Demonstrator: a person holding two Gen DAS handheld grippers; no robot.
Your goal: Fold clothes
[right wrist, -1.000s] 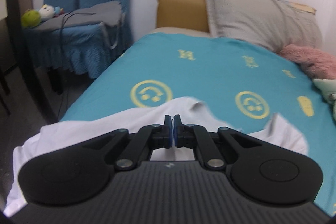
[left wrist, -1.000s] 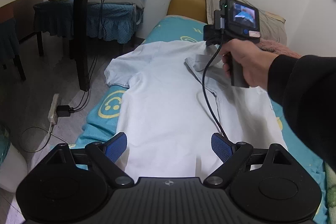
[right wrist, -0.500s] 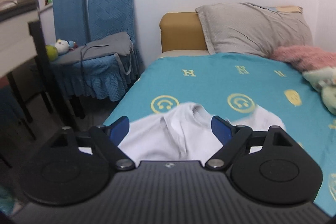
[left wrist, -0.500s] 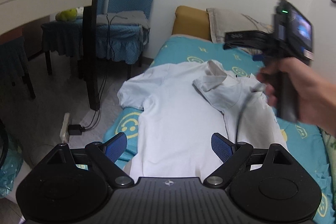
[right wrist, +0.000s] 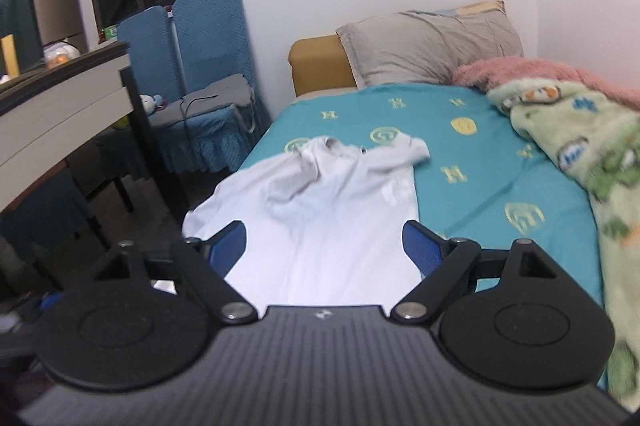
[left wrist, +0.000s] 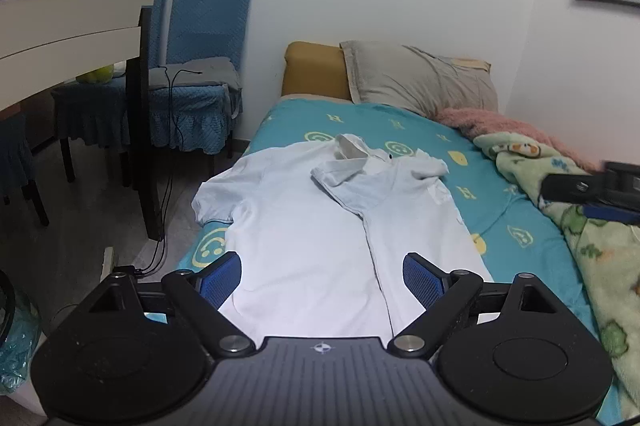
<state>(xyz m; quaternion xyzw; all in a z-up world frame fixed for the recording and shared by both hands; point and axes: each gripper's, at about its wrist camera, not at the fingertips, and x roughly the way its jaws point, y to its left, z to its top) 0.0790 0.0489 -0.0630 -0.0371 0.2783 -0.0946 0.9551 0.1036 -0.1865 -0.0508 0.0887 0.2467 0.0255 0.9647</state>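
Left wrist view shows the white polo shirt (left wrist: 320,226) spread on the bed (left wrist: 500,210), one shoulder folded inward, probably the first fold. Left tongs (left wrist: 322,276) and right tongs (right wrist: 324,246) both hang spread, pinching nothing. The shirt's hem is cut off behind the tongs.

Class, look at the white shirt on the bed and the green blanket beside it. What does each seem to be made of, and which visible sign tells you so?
White shirt: probably thin cotton-like knit, matte; it lies limp with soft creases.
Green blanket: seemingly plush fleece; its printed surface looks fuzzy and thick.
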